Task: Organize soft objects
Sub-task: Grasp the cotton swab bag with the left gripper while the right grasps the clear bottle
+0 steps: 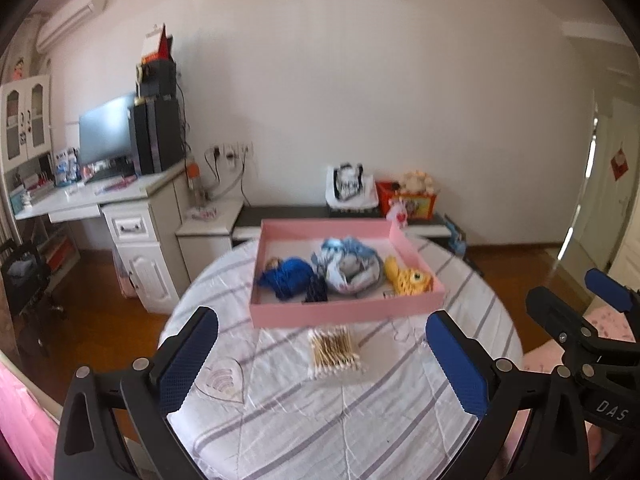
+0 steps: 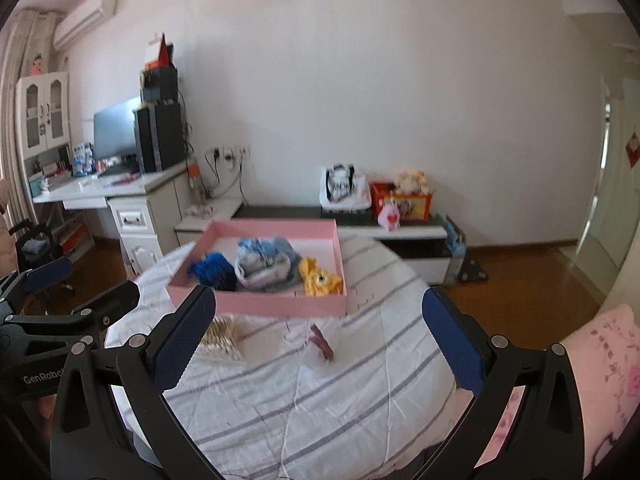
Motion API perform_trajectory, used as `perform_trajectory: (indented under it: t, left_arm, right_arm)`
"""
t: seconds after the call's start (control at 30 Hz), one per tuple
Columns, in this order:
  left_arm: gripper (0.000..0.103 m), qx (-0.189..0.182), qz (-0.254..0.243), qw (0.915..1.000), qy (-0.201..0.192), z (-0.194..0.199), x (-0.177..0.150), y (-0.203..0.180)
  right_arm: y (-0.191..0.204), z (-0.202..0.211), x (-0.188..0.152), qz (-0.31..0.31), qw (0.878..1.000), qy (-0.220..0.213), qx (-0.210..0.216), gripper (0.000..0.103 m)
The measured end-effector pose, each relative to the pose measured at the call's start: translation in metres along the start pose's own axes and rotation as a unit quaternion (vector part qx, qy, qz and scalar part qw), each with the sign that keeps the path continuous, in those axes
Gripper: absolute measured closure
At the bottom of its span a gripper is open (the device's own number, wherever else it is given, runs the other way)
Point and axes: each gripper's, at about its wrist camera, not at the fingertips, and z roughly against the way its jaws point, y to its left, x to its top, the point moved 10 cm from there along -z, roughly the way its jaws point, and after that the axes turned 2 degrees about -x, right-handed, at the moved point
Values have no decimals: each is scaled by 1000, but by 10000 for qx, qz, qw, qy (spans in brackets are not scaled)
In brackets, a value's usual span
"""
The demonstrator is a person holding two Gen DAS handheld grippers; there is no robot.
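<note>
**Both grippers spread wide above the striped table, soft items gathered in the pink tray**

The left gripper hangs above the near part of the round table, its blue-padded fingers spread far apart with nothing between them. The right gripper is beside it at a similar height, its fingers likewise wide apart and empty; each gripper shows at the edge of the other's view.

Below them, on the striped tablecloth, a packet of cotton swabs lies just in front of the pink tray. A small dark-pink item, too blurred to identify, lies on the cloth to the right of the swabs.

Inside the tray, along its near side, sit a blue knitted piece, a small dark item touching it, a crumpled light-blue and grey cloth bundle in the middle, and a yellow plush fish at the right end.

Beyond the table stand a white desk with a monitor and a low cabinet against the wall.
</note>
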Motion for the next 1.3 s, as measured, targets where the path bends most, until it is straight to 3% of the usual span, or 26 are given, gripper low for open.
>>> perform_trajectory:
  t: [0.3,0.7,0.8,0.87,0.9,1.07,1.3]
  left_arm:
    - [0,-16,14,9967,814,-78,-13,-2]
    - [3,-55,175,9831,1821,-195,-41,-2]
    - [18,-82,189,9790,2028,-221,-50,-1]
    - [42,-113,185,9750,2211,-235,-59,0]
    - [47,-152,180,9723,2325,-242,-63,0]
    - [56,-234,151,9732,2283,-253,-66,4]
    - [57,-219,183,9742,2237,-250,-64,18]
  right_arm:
    - [-22,-62,-43,-180,9957,888,-182,0]
    - [-46,-136,-88,-422,9806,1894,-290,0]
    - [-48,-150,-95,-403,9770,2068,-315,0]
    - [-47,-157,-97,-395,9752,2154,-309,0]
    - [-46,-162,-99,-392,9742,2201,-291,0]
    - [-36,-175,-102,-296,9716,2338,-231,0]
    - [-10,-196,-109,-130,9668,2551,-27,0]
